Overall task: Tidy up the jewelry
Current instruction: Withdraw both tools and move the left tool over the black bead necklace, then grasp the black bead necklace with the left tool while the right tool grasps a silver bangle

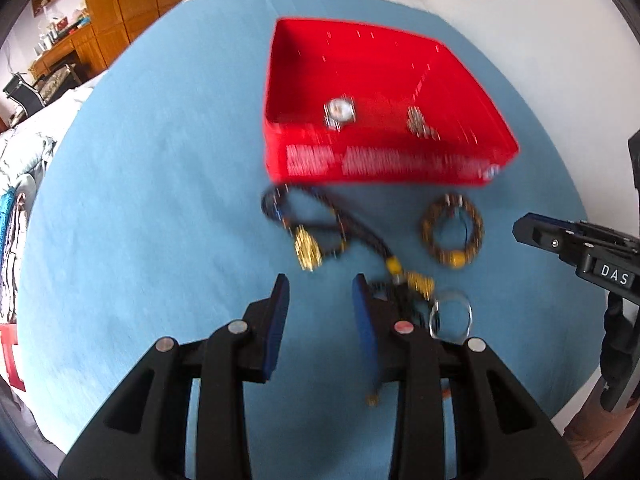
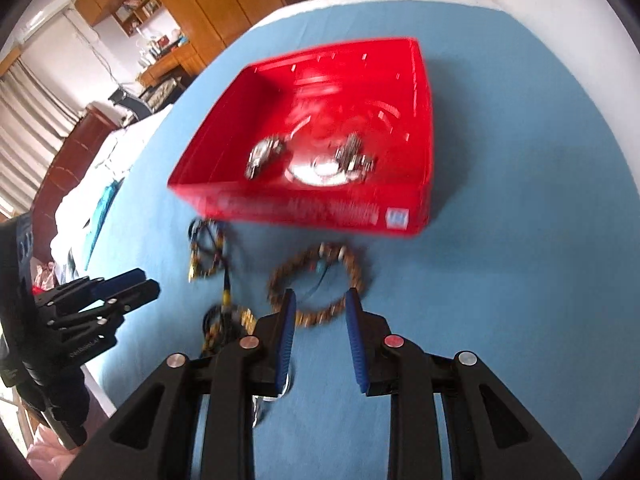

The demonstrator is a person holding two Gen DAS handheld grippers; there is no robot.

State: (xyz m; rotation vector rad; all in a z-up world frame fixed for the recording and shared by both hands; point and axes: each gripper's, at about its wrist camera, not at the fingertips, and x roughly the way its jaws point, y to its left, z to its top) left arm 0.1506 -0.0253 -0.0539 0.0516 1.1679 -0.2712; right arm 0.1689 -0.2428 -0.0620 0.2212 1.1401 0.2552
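On the blue counter sits a red tray, already holding a watch and a small heap of silver pieces on its floor. Just near of the tray's front wall lie three items not yet stowed: a dark beaded necklace with a gold pendant to the left, a brown bead bracelet to the right, and a silver ring nearest the camera, beside the necklace's tail.

Left tongs stand partly open and empty, poised over bare counter just left of the necklace's tail. Right tongs are likewise partly open and grip nothing; they hang above the near arc of the bracelet.

Judgement: the task is partway done, and the step in hand is the approach to the next loose piece. For the right tongs the next move calls for a descent so the pads straddle the bracelet's bead strand before closing, then a lift clear of the tray wall.

Only the left view shows the ring in full; in the right view it is largely hidden behind the fingers. Only the right view shows the label on the tray's front corner clearly. Both frames are motion-blurred.
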